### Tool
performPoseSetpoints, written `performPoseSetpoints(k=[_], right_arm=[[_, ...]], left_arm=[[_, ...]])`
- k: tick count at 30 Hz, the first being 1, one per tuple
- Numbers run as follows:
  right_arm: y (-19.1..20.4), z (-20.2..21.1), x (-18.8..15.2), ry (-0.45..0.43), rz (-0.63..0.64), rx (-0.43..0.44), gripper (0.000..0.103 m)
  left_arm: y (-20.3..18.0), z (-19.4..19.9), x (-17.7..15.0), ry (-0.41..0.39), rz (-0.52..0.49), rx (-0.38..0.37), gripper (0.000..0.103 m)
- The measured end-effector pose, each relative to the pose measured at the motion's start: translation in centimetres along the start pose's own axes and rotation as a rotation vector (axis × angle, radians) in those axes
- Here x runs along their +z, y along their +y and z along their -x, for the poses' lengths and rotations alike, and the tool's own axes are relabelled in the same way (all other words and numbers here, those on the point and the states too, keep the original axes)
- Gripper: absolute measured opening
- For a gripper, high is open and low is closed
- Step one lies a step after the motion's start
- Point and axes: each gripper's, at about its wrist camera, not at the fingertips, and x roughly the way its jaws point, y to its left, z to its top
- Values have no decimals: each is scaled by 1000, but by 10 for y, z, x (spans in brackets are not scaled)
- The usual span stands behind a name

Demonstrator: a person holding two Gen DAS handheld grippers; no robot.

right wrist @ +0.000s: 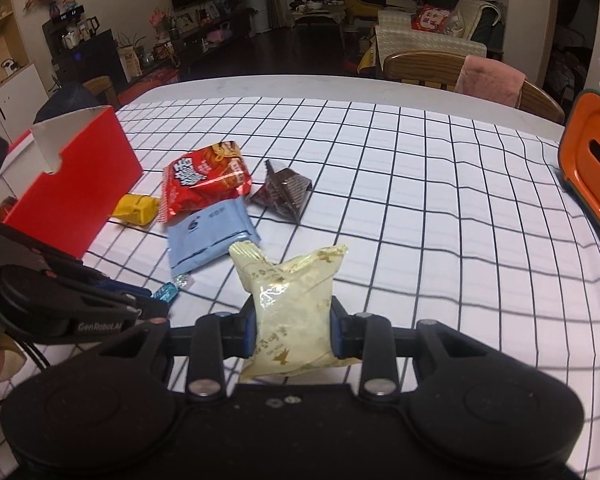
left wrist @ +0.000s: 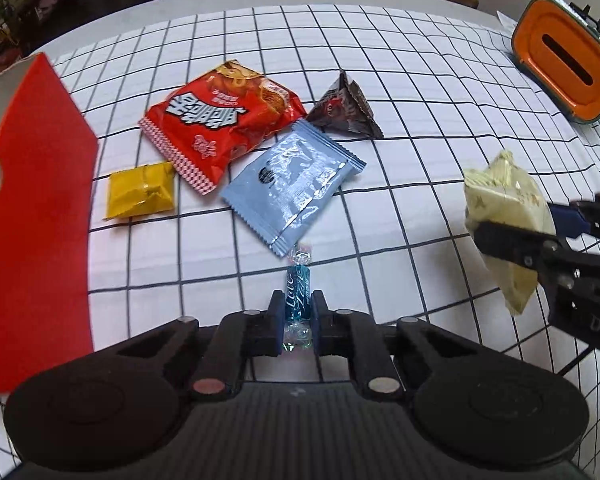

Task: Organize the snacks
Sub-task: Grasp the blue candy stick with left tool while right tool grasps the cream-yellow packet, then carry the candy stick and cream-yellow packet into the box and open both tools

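Left gripper point(left wrist: 297, 312) pinches a blue twist-wrapped candy point(left wrist: 298, 290) on the checked tablecloth point(left wrist: 420, 160); right gripper point(right wrist: 294, 320) clamps a cream snack packet point(right wrist: 292, 304) (lifted clear of the cloth).

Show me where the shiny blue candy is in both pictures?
Left wrist view: the blue candy sits bottom centre, pinched by the left gripper.
Right wrist view: only its end peeks out at lower left.
Shared landmark: the light blue packet lies just beyond it.
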Motion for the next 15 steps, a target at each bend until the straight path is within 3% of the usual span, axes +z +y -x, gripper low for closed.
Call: performPoseSetpoints(k=[15], right_arm=[[48, 36, -20, 5, -44, 52, 32]], left_arm=[[37, 47, -32, -11, 66, -20, 13]])
